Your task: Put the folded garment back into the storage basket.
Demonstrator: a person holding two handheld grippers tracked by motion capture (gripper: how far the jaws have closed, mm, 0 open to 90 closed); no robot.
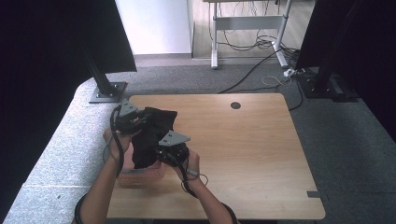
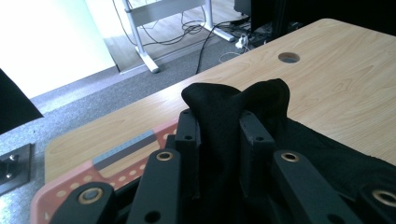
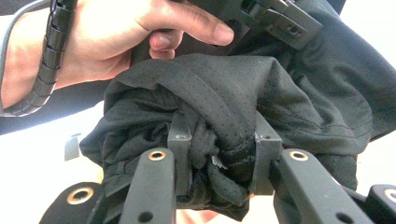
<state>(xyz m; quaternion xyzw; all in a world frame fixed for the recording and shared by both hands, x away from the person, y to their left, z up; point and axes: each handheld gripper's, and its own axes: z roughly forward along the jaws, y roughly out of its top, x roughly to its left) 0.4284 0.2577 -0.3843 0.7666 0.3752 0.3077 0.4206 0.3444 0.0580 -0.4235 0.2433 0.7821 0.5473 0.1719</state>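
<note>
Black perforated fabric garment (image 1: 152, 133) is held bunched above the light wooden table's (image 1: 252, 149) near-left part, long axis running far-left to near-right | far end is pinched by left gripper (image 1: 140, 120) | near end is pinched by right gripper (image 1: 161, 151).

High view: overhead, facing forward-down on the light wooden bench (image 1: 252, 149). Both gripper views ride close behind their tongs. All share the crumpled black fabric garment (image 1: 152, 133).

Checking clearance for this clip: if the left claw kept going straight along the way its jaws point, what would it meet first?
Apart from the black cloth it already grips, probably bare tabletop. The left claw points across the wood toward the round hole; nothing else lies in between. Depth is uncertain.
</note>
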